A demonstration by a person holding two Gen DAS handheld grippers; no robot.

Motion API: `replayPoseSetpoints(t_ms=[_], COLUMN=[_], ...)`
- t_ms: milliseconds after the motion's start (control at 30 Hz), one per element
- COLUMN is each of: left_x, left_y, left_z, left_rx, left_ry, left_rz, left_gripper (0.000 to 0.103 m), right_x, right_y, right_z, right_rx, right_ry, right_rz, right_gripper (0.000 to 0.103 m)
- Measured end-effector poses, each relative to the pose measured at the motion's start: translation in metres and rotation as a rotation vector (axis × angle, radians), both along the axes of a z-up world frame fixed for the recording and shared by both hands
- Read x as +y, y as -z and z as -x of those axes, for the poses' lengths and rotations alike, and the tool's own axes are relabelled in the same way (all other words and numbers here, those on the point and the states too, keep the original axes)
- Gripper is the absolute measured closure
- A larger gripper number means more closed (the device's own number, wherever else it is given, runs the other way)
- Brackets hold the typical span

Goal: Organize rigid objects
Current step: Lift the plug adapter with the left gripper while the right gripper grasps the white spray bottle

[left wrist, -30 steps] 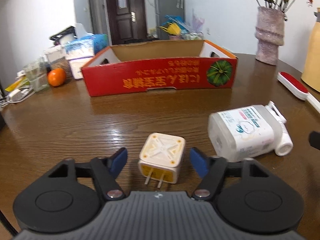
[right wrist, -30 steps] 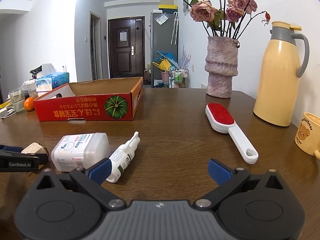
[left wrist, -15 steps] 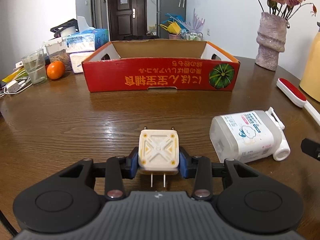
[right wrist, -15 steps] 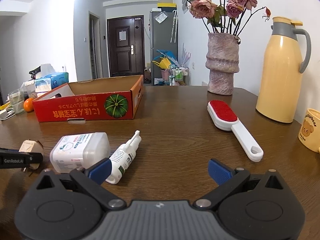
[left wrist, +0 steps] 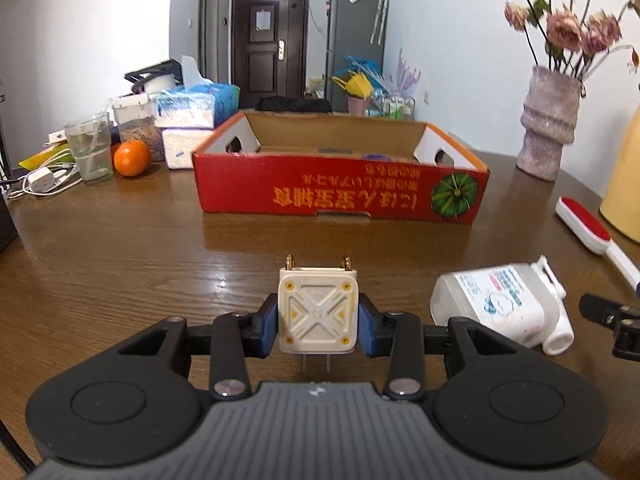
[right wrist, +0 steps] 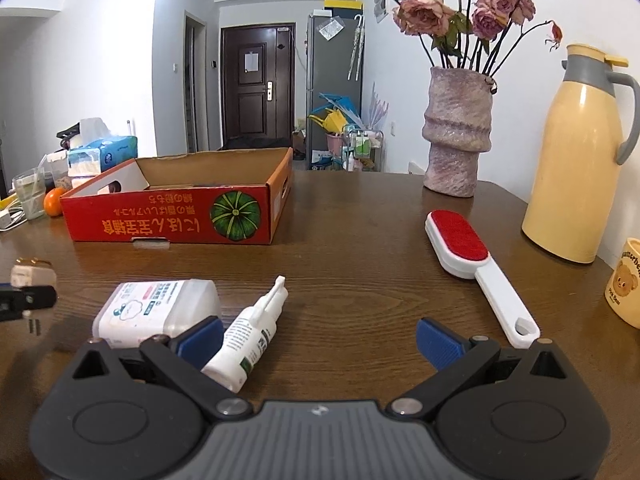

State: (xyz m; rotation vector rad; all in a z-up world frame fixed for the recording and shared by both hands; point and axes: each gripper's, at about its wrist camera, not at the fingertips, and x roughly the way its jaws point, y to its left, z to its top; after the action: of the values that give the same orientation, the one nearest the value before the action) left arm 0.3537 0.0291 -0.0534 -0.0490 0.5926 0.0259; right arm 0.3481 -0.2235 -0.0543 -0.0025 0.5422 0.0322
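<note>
Two tools in play: my left tool (left wrist: 317,326) was clamped on the cream plug adapter (left wrist: 317,312) above the surface (left wrist: 120,248), short of the red box (left wrist: 340,196); my right tool (right wrist: 318,338) gaped empty.

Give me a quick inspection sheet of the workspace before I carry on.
Surface: brown wooden table, glossy.
Job's things: cream plug adapter held above the table; red cardboard box open; square white bottle, spray bottle and lint brush lying loose.
Clutter: orange, glass, tissue packs, vase, yellow thermos, bear mug.
Grippers: left gripper shut on the adapter; right gripper open, empty.
Cables: white charger and cord at the table edge.
Surroundings: door, fridge.
</note>
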Motion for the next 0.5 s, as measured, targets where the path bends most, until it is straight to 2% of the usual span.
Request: replayPoseSetpoints(t_ms=[333, 500], left_x=[0.022, 0.03], left_y=[-0.007, -0.008], left_z=[0.002, 0.003], left_rx=[-0.03, -0.036], left_ry=[-0.048, -0.065], left_rz=[0.026, 0.032], left_gripper=[0.064, 0.064], right_x=[0.013, 0.013], right_y=[0.006, 0.017], right_z=[-0.032, -0.042], right_rx=[0.079, 0.121], right_ry=[-0.009, -0.009], right_rz=[0.008, -0.039], right_gripper=[0.001, 0.007])
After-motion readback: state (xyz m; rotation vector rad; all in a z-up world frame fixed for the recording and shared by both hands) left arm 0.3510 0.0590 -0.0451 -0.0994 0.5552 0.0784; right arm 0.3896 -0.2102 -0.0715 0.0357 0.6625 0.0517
